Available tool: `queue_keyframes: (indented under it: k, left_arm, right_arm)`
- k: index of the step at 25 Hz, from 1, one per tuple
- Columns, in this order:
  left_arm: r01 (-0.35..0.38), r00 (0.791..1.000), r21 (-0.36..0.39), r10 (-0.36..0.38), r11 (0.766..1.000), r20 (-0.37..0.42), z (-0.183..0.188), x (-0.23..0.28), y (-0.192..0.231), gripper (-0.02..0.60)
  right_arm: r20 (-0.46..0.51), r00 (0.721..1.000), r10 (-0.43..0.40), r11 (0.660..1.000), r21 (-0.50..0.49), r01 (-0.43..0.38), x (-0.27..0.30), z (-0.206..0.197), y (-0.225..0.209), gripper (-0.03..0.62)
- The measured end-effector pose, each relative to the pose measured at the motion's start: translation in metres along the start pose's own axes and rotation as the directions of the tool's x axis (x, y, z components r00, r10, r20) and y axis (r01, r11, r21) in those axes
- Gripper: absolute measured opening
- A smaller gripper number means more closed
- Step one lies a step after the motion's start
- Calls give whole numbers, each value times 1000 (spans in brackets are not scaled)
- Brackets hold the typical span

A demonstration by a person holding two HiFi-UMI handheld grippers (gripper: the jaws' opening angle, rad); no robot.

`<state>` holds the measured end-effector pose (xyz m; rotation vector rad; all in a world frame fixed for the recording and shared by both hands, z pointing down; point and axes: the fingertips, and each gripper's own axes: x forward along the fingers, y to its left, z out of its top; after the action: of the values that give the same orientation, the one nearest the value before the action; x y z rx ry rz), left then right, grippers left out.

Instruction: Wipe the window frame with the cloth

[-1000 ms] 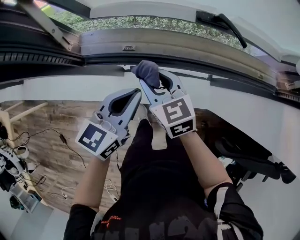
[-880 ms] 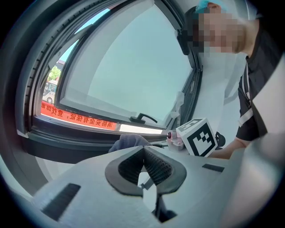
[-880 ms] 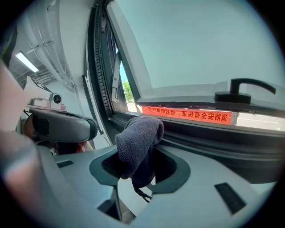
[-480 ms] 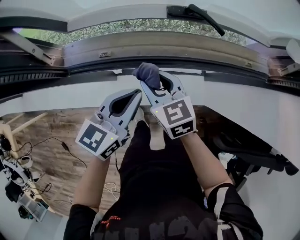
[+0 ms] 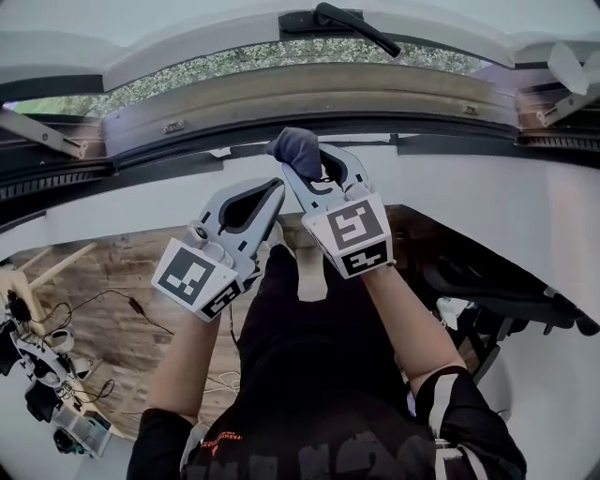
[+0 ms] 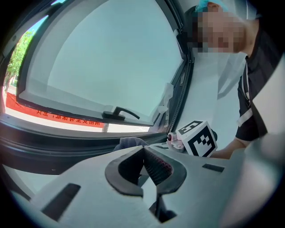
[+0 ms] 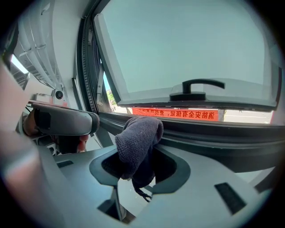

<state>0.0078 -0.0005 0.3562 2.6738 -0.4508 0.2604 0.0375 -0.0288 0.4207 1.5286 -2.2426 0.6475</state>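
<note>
Down at floor level, far left: loose cables point(image 5: 112, 298) trail over wooden boards point(image 5: 98, 246), well below the window.
Upper left: a metal stay arm point(image 5: 42, 134) crosses the dark channel of the window frame point(image 5: 309, 98).
Left gripper point(image 5: 274, 187): jaws brought together on nothing in its own view point(image 6: 144, 149), held just beside and a little lower than its partner, tips short of the sill.
Cloth point(image 5: 294, 148): a dark grey bundle, pinched between the other tool's jaws and bulging above them point(image 7: 139, 136); it also peeks over the left tool's jaws point(image 6: 129, 142).
Right gripper point(image 5: 306, 174): clamped on the cloth point(image 7: 136, 158), raised to the lower edge of the frame; whether fabric touches the frame cannot be told.
Beyond the frame: the sash stands swung outward, its black handle point(image 5: 342, 19) on the lower rail, with a red banner point(image 7: 176, 114) seen beneath it outside.
Right: a second stay arm point(image 5: 562, 98) at the frame's corner, and black furniture point(image 5: 506, 300) against the white wall under the sill.
In the way: nothing sits between cloth and frame.
</note>
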Motion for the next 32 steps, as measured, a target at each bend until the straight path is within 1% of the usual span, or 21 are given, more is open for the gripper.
queue_keyframes:
  k: [17,32]
  left_arm:
    - [80,996,27,-79,996,-35,-1,49,-40,20]
    - [134,990,43,-131,990,-57,0,83,-67,20]
  right_arm:
    - [14,995,-103,994,38,103,-45,-15,-63,155]
    - [23,983,-179,981,83,177,-78,-24,-107,155]
